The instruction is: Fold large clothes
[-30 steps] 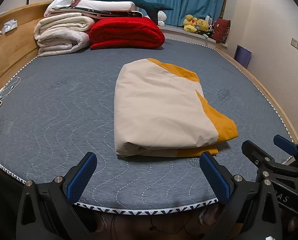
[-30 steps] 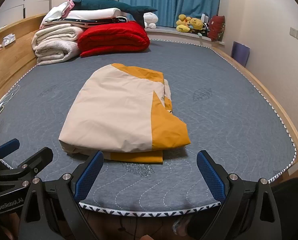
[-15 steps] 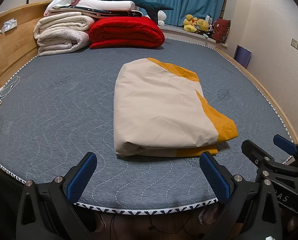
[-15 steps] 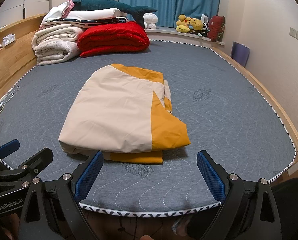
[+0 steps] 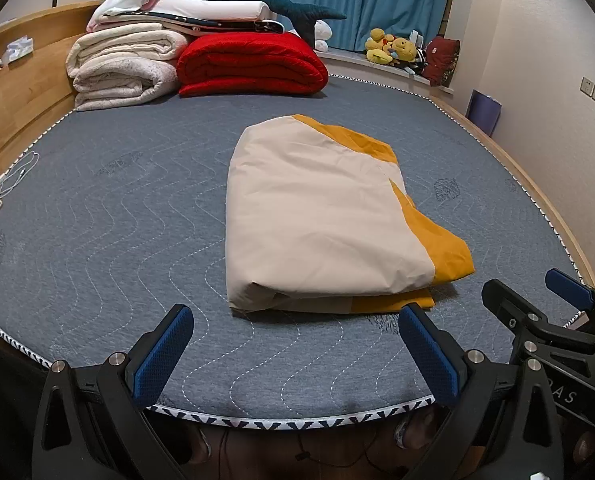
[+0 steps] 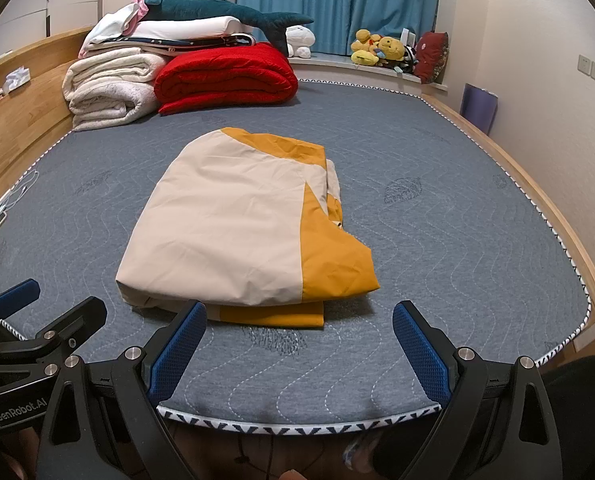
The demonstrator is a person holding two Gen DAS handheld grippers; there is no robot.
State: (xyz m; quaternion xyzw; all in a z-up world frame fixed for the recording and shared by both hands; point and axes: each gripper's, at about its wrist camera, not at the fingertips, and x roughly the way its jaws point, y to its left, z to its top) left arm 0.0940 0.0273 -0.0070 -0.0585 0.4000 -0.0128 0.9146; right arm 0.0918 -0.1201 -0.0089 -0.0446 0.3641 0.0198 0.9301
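nothing has moved since earlier: the folded cover (image 5: 321,216) lies mid-bed (image 5: 97,240), just beyond both grippers. left hand-held gripper (image 5: 295,350) and right hand-held gripper (image 6: 299,346) hover spread wide, holding nothing, at the near edge.

My view from both wrists takes in a bed with a grey quilted mattress (image 5: 109,216), stitched in wavy lines and edged with patterned white trim. On its middle lies the folded cream-and-mustard garment (image 5: 321,216), flat and compact. At the far end I see a folded red blanket (image 5: 253,66) touching a stack of rolled cream blankets (image 5: 121,70); more folded bedding and a teal plush shark (image 6: 225,6) sit on top of these. A white cable (image 5: 17,176) lies at the mattress's left edge.
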